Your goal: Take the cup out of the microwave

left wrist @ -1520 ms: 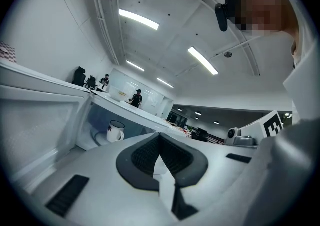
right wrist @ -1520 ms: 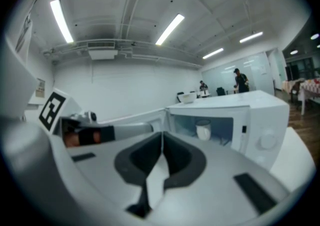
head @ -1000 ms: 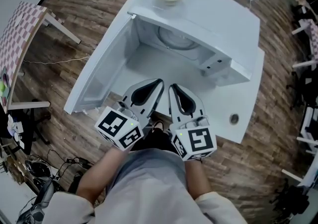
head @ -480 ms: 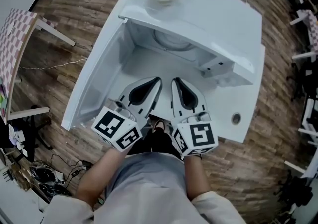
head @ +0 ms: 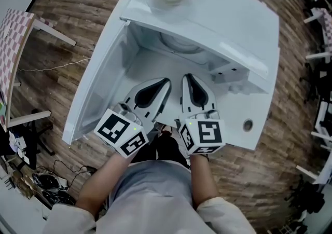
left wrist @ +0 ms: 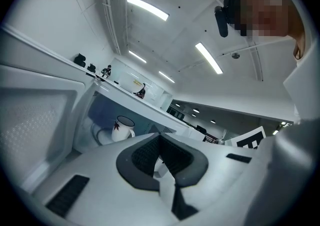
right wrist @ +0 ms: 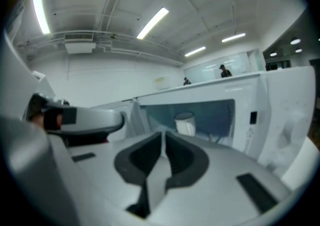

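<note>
The door (head: 98, 90) of the microwave (head: 233, 25) is standing wide open, so I think that part is done. The cup (left wrist: 121, 129) is sitting inside the microwave, near the back, and nothing is touching it. The left gripper (head: 165, 81) and the right gripper (head: 185, 78) are hanging side by side in front of the opening. Both are keeping their jaws pressed together, with nothing in them. Reaching in, grabbing the cup and lifting it out are all waiting to be done. No words are showing that I can read. The cup is only showing a dark red mark like a leaf.

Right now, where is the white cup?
The white ceramic cup stands inside the open white microwave, on its turntable, left of centre in the left gripper view.
</note>
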Available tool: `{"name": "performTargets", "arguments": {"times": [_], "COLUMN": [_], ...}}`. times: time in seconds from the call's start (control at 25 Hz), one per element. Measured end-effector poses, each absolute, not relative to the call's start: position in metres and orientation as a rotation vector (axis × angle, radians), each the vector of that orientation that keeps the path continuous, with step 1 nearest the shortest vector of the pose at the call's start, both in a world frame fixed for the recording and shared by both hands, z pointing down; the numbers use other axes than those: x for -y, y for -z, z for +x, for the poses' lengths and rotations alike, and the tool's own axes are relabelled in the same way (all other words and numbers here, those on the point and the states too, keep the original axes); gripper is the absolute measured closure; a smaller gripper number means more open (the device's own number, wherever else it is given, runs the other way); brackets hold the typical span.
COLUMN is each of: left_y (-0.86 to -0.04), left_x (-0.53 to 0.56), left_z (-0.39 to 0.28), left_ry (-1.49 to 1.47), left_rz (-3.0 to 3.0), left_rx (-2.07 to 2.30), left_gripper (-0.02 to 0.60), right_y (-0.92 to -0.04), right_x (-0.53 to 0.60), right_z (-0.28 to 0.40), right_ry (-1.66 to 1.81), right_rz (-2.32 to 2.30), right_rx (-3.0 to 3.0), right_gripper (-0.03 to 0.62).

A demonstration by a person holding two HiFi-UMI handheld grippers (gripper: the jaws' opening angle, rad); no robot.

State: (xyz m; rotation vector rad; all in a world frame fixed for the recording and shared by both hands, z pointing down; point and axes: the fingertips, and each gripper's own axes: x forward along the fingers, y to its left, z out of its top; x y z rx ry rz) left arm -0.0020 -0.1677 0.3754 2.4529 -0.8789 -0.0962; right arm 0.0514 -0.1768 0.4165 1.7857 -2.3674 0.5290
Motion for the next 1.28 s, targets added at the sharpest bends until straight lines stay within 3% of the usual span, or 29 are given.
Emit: {"name": "performTargets", "arguments": {"times": [0.36,1.28], "left_y": [-0.386,-0.402], "left_x": [0.177,0.195], "left_z": [-0.01,-0.025], "left_ry": [0.087,0.07], "left_rz": [2.418,2.37], "left_rx": [0.895,0.894], "left_gripper": [0.571,0.571], "right_y": [-0.434,-0.483], "right_x": [0.199,0.263], "right_z": [0.056,0.08], "right_ry": [-0.506,-0.414], "right_rz": [1.841,2.014], "right_rx": [2.317,2.191], "right_gripper": [0.562,0.43]}}
